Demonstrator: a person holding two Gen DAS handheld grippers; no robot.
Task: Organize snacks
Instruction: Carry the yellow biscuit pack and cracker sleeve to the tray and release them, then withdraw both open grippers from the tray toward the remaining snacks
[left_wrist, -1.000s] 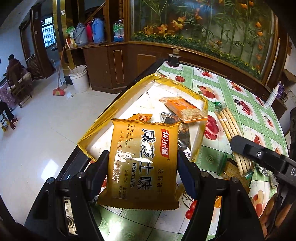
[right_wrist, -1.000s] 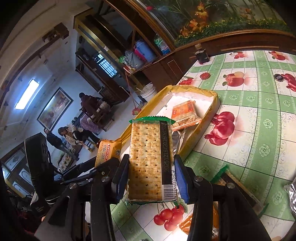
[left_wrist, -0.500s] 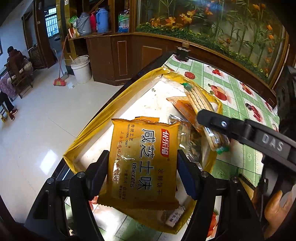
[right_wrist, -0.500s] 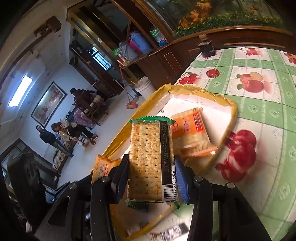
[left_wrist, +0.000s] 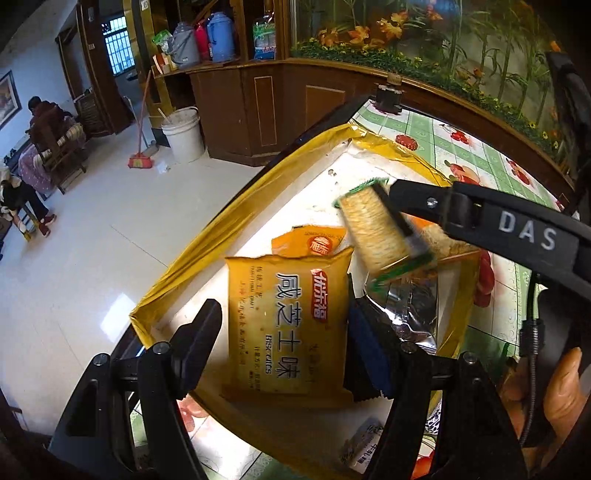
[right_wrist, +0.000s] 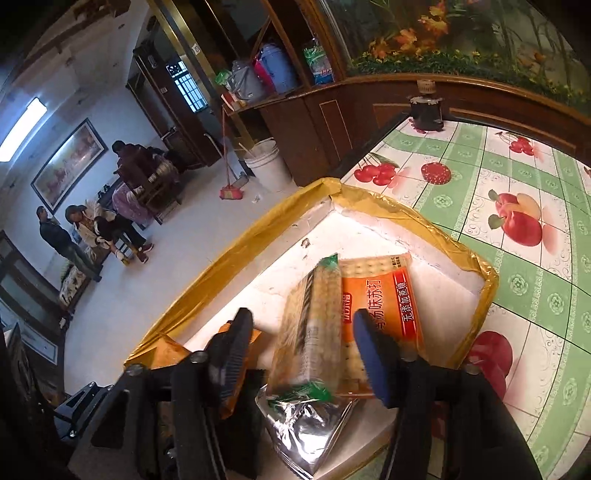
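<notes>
**Cracker pack freed over the yellow-rimmed tray**

The right claw (right_wrist: 303, 354) hangs over a white tray with a yellow-taped rim (right_wrist: 402, 210) that sits at the corner of a surface covered in a green fruit-print cloth (right_wrist: 524, 295). Its jaws have just been opening: the green-edged clear cracker pack (right_wrist: 314, 325) lies tilted between them, with a visible gap on either side and neither pad pressing it. In the left wrist view the same pack (left_wrist: 376, 232) appears blurred, just below the right claw's black finger. Under it in the tray lie an orange cracker pack (right_wrist: 384, 299) and a crinkled silver foil packet (right_wrist: 306, 428).

The left claw (left_wrist: 284, 336) grips a yellow biscuit packet (left_wrist: 288, 325) printed with "BISCUITS", holding it upright by its side edges above the near part of the tray. A small orange packet (left_wrist: 314, 240) peeks out behind it. A hand (left_wrist: 554, 402) shows at the lower right, on the right claw's handle.
</notes>
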